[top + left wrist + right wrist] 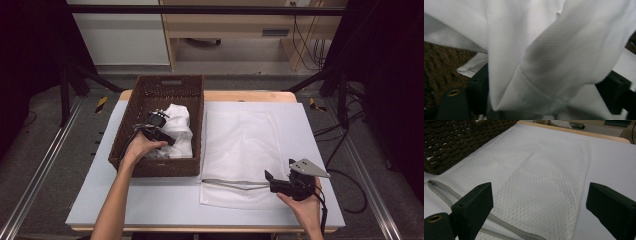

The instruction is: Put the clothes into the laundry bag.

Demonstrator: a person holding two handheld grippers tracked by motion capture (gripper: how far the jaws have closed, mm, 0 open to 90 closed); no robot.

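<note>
A crumpled white cloth (pixel 180 130) lies in a brown wicker basket (pixel 150 172) at the table's left. My left gripper (pixel 170 136) is down in the basket against that cloth. In the left gripper view a thick fold of the white cloth (pixel 549 50) bulges between the wide-set jaws of the left gripper (pixel 546 95), and I cannot see the pads pressing it. A white mesh laundry bag (pixel 240 145) lies flat to the right of the basket. My right gripper (pixel 269 181) hovers open at its near edge by the zipper (pixel 230 184), nothing between its jaws (pixel 539 202).
The basket wall (pixel 454 142) stands just left of the mesh bag (pixel 536 177), with the zipper (pixel 444 192) running along the bag's near end. A pale mat (pixel 150 200) covers the wooden table. A black frame and cables surround the table.
</note>
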